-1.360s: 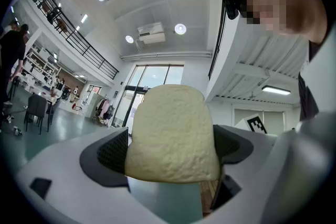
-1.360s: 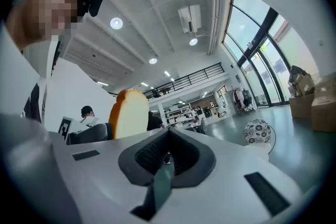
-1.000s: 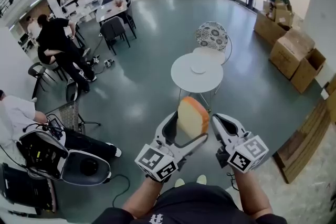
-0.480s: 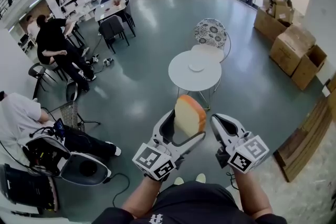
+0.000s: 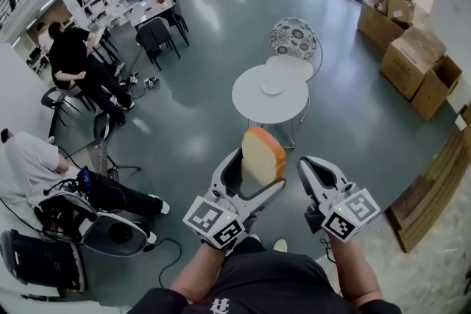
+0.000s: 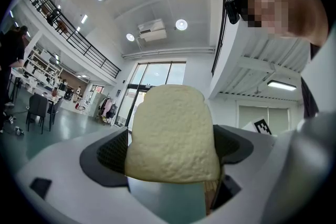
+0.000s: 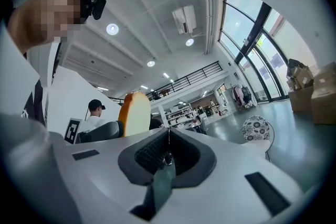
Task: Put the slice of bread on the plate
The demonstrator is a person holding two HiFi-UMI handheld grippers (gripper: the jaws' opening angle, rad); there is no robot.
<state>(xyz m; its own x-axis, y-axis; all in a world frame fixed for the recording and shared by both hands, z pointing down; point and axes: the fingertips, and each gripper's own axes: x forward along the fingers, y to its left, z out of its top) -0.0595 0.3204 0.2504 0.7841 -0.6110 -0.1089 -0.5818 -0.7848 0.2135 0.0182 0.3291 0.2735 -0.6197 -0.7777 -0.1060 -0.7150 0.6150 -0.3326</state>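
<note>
Left tongs (image 5: 257, 174) grip the bread slice (image 5: 263, 155) upright; right tongs (image 5: 312, 166) closed, empty; plate (image 5: 271, 88) apparently on table (image 5: 252, 105).

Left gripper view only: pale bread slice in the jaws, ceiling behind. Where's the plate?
Observer: The head view shows a small white round plate on a round white table, ahead of both grippers.
Operator: Over the table yet?
Observer: No. The left gripper holds the orange-crusted bread slice upright above the grey floor, short of the table.
Operator: Right gripper free?
Observer: Yes. The right gripper has its jaws together with nothing between them.
</note>
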